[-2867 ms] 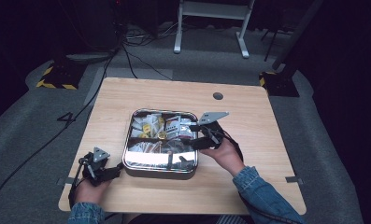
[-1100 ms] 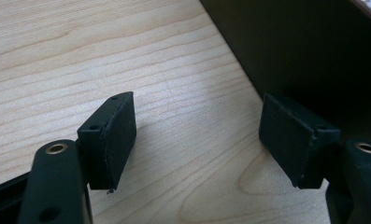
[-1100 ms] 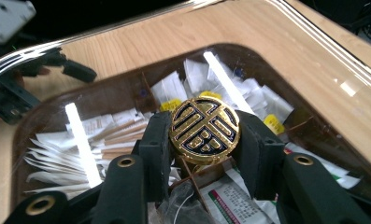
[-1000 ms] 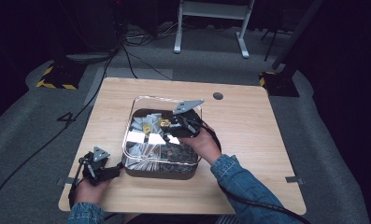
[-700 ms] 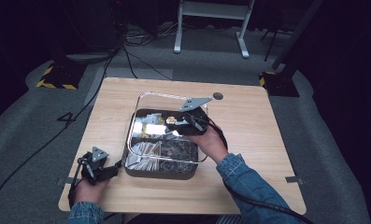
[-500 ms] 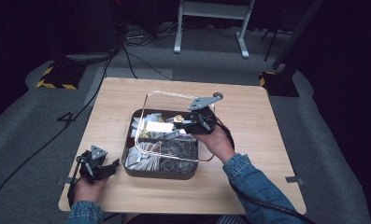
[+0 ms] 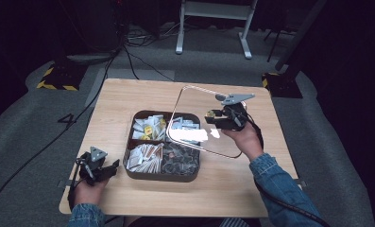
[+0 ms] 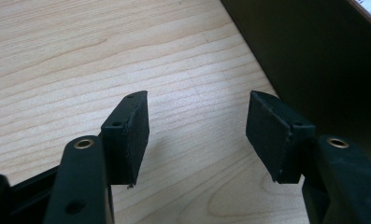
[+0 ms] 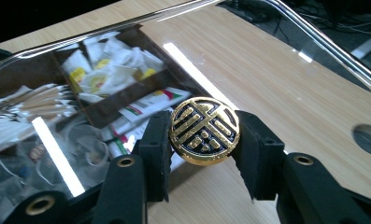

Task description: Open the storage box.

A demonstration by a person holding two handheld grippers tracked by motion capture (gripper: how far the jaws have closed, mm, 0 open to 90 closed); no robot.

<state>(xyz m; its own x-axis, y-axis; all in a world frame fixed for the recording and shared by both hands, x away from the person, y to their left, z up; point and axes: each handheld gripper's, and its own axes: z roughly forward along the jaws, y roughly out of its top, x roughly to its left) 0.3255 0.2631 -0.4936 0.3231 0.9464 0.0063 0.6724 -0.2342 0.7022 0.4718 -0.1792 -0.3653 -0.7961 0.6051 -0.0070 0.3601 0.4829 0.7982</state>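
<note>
- The right gripper point(image 7: 221, 117) is clenched on a round gold knob point(image 9: 204, 130) with a black pattern; in the right gripper view both black jaws press against the knob's sides.
- That knob belongs to a clear lid point(image 7: 194, 101) with a shiny metal rim, and the lid is held up in the air, tilted, above the right half of the box and the bare table beside it.
- Through the lid in the right gripper view I can see the box's contents, with bright streaks of light reflected on the glass.
- The dark box point(image 7: 161, 174) sits in the middle of the wooden table point(image 7: 128, 99), open, divided into four compartments.
- The far left compartment holds small white and yellow sachets point(image 7: 147, 127); the far right one holds flat packets point(image 7: 183, 125), partly under the lifted lid.
- The near left compartment holds long paper sticks and white packets point(image 7: 142, 156); the near right one is full of dark little items point(image 7: 178, 158) that I cannot make out.
- The left gripper point(image 7: 110, 169) rests low at the near left part of the table, just beside the box's left wall.
- Its jaws stand released, wide apart, with nothing between them; in the left gripper view only bare wood shows in the gap, and the dark side of the box rises to the right of them.
- A round hole point(image 9: 369, 139) is cut in the tabletop towards the far right corner, beyond the lid.
- The person's right hand point(image 7: 244, 139) grips the tool from below, a denim sleeve point(image 7: 275, 175) running back to the near edge.
</note>
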